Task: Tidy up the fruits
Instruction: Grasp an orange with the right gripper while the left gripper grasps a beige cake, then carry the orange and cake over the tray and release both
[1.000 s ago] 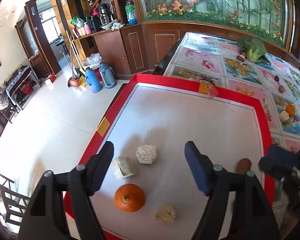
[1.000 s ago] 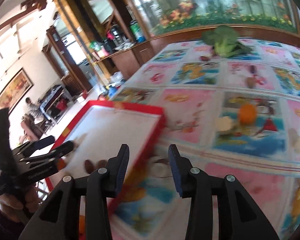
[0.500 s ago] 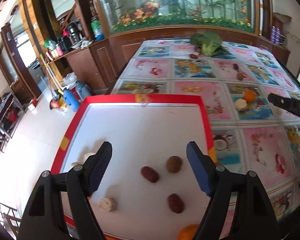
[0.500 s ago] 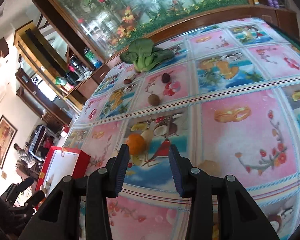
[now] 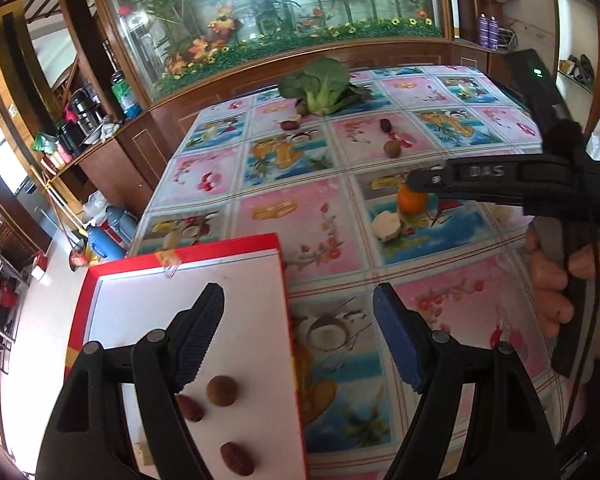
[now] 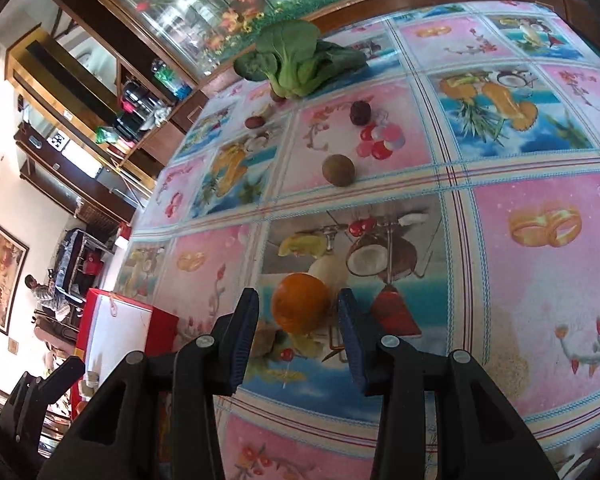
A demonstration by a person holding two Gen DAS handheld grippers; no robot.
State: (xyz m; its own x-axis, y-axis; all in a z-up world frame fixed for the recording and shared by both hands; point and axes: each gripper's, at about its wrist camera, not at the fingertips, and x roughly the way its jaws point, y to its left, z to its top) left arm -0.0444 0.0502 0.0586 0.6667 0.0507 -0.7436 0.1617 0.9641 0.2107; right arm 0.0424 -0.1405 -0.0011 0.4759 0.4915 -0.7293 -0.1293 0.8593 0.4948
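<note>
On the red-rimmed tray [image 5: 180, 258] at the left lie two red dates [image 5: 236, 458] and one brown longan [image 5: 221, 390], near its right edge. The left gripper [image 5: 298, 334] hangs released over that edge. Farther right, one orange [image 6: 300, 307] sits on the tablecloth [image 6: 520, 280] between the right gripper's [image 6: 298, 338] unclenched fingers, a gap showing on each side; bare cloth lies beyond.
</note>
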